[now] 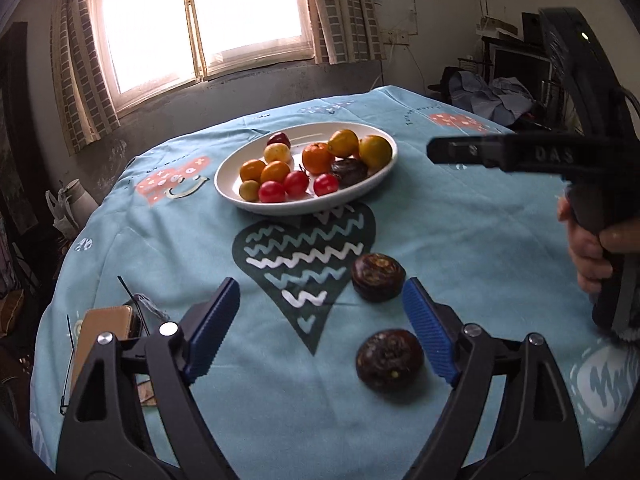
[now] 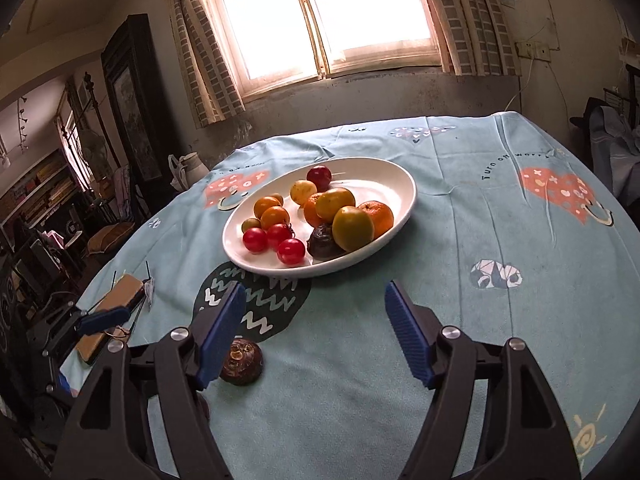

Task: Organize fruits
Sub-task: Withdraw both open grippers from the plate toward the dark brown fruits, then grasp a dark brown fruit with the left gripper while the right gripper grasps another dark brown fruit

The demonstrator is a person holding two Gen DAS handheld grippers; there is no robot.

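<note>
1. Currently, left gripper (image 1: 320, 316) is released, empty; two dark fruits (image 1: 378, 277) lie on the cloth (image 1: 460, 240) by its right finger.
2. Right gripper (image 2: 314, 334) is released, empty.
3. Plate (image 2: 404, 184) holds the remaining fruits.

1. A bright window (image 2: 324, 20) glared behind checked curtains (image 2: 204, 48) on a stained wall (image 2: 380, 96).
2. A dark cabinet (image 2: 132, 92) stood left.
3. A blue patterned cloth (image 2: 480, 240) covered the bench.
</note>
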